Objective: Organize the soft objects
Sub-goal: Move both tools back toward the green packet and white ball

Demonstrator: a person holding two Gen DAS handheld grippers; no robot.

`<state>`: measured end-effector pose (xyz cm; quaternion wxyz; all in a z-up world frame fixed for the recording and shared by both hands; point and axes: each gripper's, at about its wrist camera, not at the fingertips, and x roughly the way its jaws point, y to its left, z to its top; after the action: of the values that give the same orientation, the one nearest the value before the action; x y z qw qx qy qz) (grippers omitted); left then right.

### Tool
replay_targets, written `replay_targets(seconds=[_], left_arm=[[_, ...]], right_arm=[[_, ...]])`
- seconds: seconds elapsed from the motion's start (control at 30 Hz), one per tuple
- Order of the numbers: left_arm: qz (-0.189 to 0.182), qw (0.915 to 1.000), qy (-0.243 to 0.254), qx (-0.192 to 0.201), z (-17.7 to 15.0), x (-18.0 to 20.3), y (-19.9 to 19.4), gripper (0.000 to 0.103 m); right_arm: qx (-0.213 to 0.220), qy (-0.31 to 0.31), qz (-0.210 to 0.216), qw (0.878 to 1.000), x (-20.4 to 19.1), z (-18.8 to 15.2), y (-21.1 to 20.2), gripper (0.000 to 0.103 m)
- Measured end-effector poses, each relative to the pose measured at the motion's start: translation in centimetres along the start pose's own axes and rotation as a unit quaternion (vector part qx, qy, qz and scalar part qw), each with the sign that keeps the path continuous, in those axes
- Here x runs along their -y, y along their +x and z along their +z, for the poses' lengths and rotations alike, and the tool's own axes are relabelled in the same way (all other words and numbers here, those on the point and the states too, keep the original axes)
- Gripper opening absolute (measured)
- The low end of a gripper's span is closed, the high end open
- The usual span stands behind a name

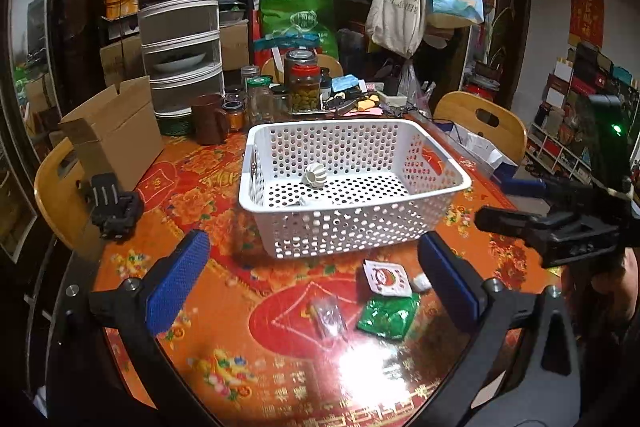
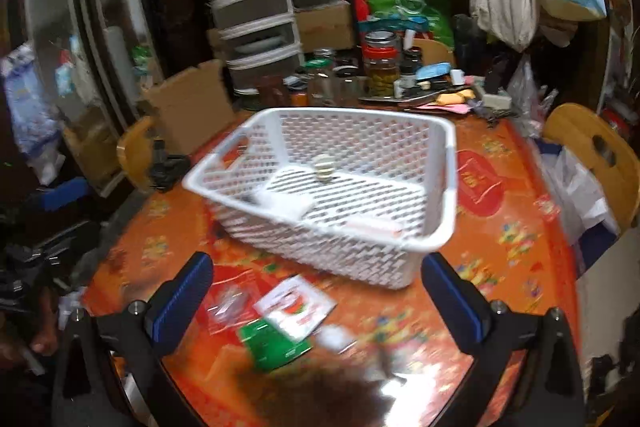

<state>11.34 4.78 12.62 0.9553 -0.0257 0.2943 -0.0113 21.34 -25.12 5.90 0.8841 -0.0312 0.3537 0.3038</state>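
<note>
While both grippers, left and right, are hanging spread wide and empty over the tabletop's near edge, three packets are lying between them and the white basket at mid-table.

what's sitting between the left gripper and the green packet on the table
Nothing visible. The left gripper is open and empty, and the green packet lies flat on bare tablecloth between it and the white basket, with a white packet touching its far edge.
</note>
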Motion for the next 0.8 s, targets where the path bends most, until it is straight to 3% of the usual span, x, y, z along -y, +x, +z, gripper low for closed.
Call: replay_targets(seconds=[0.13, 0.33, 0.57, 0.63, 0.7, 0.8], left_arm=[[0.0, 0.9999, -0.011, 0.011, -2.1, -0.3, -2.3, 0.103], [0.002, 0.9992, -0.037, 0.013, -5.1, -1.1, -2.5, 0.103], [-0.009, 0.9985, -0.049, -0.02, -8.8, -0.9, 1.1, 0.103], [-0.013, 0.9981, -0.054, -0.029, -9.3, -0.9, 2.5, 0.103], [-0.009, 0.998, -0.053, -0.034, -10.0, -0.9, 4.0, 0.103], [0.01, 0.998, -0.051, -0.036, -10.4, -0.9, 5.9, 0.103]], right_arm=[[0.019, 0.004, 0.025, 0.999, -1.3, -2.9, -2.5, 0.103], [0.023, -0.005, 0.02, 1.0, -2.6, -6.3, -3.6, 0.103], [0.045, 0.007, 0.01, 0.999, -2.0, -9.8, -3.5, 0.103], [0.05, 0.002, -0.011, 0.999, -1.9, -10.4, -2.7, 0.103], [0.039, 0.005, -0.021, 0.999, -1.3, -10.6, -1.4, 0.103], [0.018, 0.019, -0.024, 0.999, 0.1, -10.6, 1.1, 0.094]])
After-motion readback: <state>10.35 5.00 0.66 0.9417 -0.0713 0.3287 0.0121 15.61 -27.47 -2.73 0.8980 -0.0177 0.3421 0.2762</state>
